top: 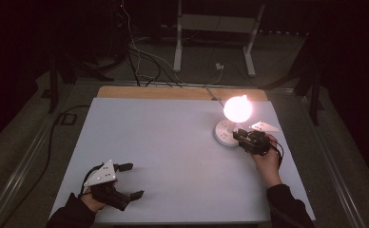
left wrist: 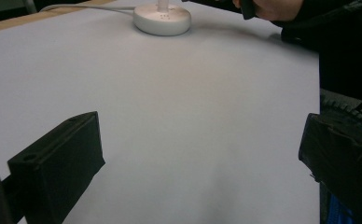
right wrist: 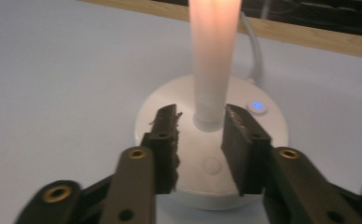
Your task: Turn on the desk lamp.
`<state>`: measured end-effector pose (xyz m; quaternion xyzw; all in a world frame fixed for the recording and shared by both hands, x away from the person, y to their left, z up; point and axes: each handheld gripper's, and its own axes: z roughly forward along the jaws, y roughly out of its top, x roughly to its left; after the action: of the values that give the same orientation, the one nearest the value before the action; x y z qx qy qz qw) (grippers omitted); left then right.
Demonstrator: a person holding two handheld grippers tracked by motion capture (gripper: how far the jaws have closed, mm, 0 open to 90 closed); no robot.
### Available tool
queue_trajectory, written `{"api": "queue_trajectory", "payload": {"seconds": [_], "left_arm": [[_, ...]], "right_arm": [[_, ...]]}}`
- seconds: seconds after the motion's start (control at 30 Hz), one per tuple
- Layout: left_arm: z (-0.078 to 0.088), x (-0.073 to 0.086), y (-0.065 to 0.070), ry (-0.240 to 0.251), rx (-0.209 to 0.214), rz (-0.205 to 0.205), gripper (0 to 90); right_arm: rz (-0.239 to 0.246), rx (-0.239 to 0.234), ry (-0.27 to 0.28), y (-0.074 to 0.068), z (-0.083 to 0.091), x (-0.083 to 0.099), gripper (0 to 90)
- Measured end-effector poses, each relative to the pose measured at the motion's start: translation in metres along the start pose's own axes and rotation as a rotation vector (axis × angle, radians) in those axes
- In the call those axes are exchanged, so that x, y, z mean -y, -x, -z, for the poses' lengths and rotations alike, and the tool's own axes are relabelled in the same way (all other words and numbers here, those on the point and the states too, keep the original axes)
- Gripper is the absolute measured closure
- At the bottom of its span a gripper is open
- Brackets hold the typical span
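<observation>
Dark long sleeves at both wrists at the bottom of the frame, left gripper (top: 125, 180) black with a grey three-cornered plate and trailing cable, right gripper (right wrist: 200, 140) black, blocky jaws on arms with brass-ringed screw holes, grey plate too

Glowing white lamp head (top: 237, 109) overexposed, shape unclear. White round plastic lamp base (left wrist: 162, 19) with stem cut off by top edge in left gripper view.

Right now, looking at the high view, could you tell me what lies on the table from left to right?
Left gripper → lamp base with its glowing head → right gripper, jaws open at the base.
</observation>
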<state>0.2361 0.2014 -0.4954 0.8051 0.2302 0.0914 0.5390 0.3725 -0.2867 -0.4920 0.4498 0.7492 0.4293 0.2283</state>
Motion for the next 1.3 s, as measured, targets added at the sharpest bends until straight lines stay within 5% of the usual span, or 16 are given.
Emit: {"api": "queue_trajectory", "payload": {"seconds": [0.4, 0.43, 0.57, 0.67, 0.83, 1.0, 1.3], "left_arm": [[0.000, 0.000, 0.000, -0.001, -0.004, 0.002, 0.3], [0.000, 0.000, 0.000, -0.003, -0.007, 0.001, 0.3], [0.000, 0.000, -0.001, 0.000, -0.006, 0.002, 0.3], [0.000, 0.000, -0.001, 0.001, -0.009, 0.005, 0.3], [0.000, 0.000, -0.001, 0.004, -0.007, 0.007, 0.3], [0.001, 0.000, -0.001, 0.008, -0.004, 0.008, 0.3], [0.002, 0.000, -0.001, 0.008, -0.001, 0.006, 0.3]], "right_arm": [[-0.043, -0.051, -0.004, -0.001, 0.015, -0.008, 28.4], [-0.039, -0.058, 0.012, -0.003, 0.018, -0.009, 19.8], [-0.019, -0.055, 0.022, -0.007, 0.020, -0.011, 10.2], [0.013, -0.100, 0.014, -0.009, 0.022, -0.011, 0.6], [0.039, -0.132, -0.015, -0.013, 0.025, -0.011, 0.0], [0.063, -0.118, 0.041, -0.014, 0.032, -0.007, 0.0], [0.036, -0.151, 0.026, -0.020, 0.043, 0.007, 0.0]]}}
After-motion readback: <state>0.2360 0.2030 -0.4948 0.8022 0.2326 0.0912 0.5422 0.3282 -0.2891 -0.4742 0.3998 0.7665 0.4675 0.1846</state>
